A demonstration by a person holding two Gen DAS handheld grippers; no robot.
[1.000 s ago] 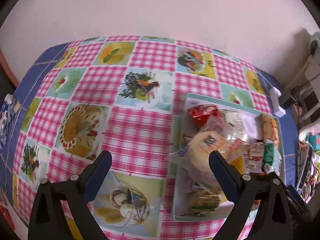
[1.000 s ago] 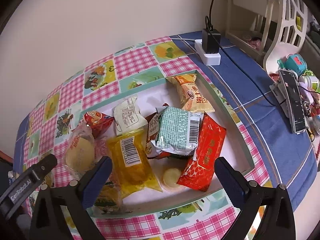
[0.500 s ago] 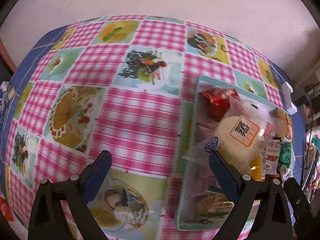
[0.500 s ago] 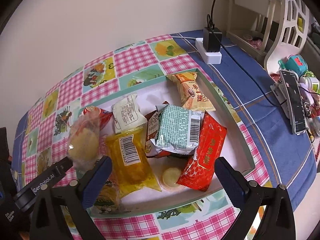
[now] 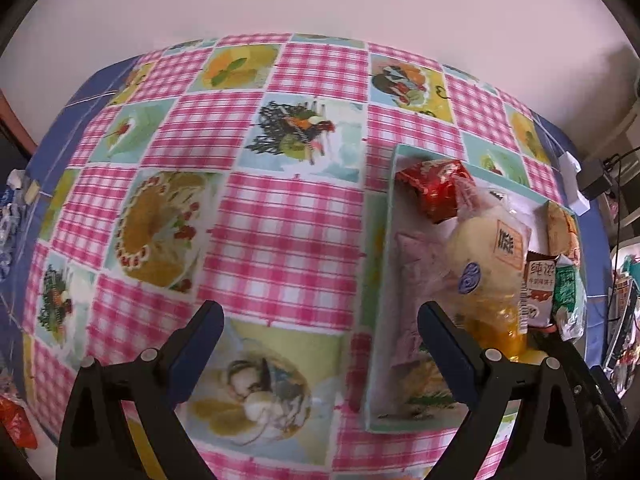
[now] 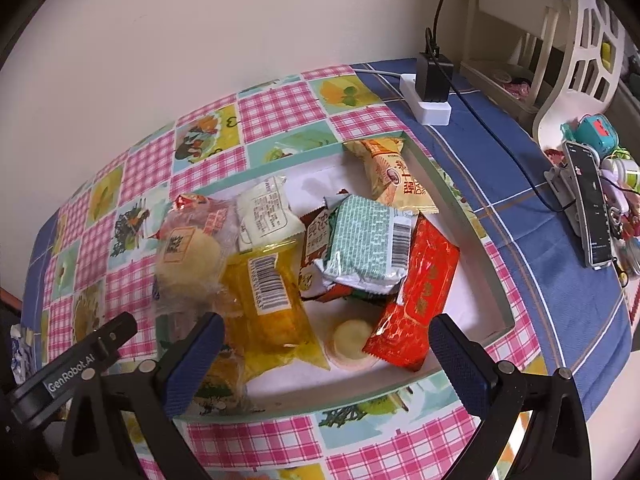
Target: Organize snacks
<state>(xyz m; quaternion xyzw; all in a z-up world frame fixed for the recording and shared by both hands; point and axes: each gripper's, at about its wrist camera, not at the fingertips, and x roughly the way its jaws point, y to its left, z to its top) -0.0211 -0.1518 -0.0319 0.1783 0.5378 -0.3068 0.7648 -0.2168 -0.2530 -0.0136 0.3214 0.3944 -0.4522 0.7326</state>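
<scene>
Both of your grippers have their jaws spread wide and hold nothing: the left gripper (image 5: 320, 344) hangs over the checked worktop (image 5: 280, 240) just beside the tray (image 6: 460, 216), the right gripper (image 6: 326, 344) over the tray's near edge. The snacks are all piled in that tray. The clear-wrapped round bun (image 6: 188, 256) sits at the tray's far-left end, tilted up against the red packet (image 5: 434, 190) and leaning on the yellow packet (image 6: 266, 300); it looks loosely perched, and whether part of it overhangs the rim is unclear.

Your main risk, as I judge it, is that bun: nudge the yellow packet and it may roll out over the rim. The wrappers are slick and crinkly, so a pinch on film alone could slip. The green packet (image 6: 368, 240) lies across others beside the long red packet (image 6: 416, 296); pulling from below may scatter the heap. The small round cake (image 6: 352, 338) near the tray's front could crush under a hard squeeze.
</scene>
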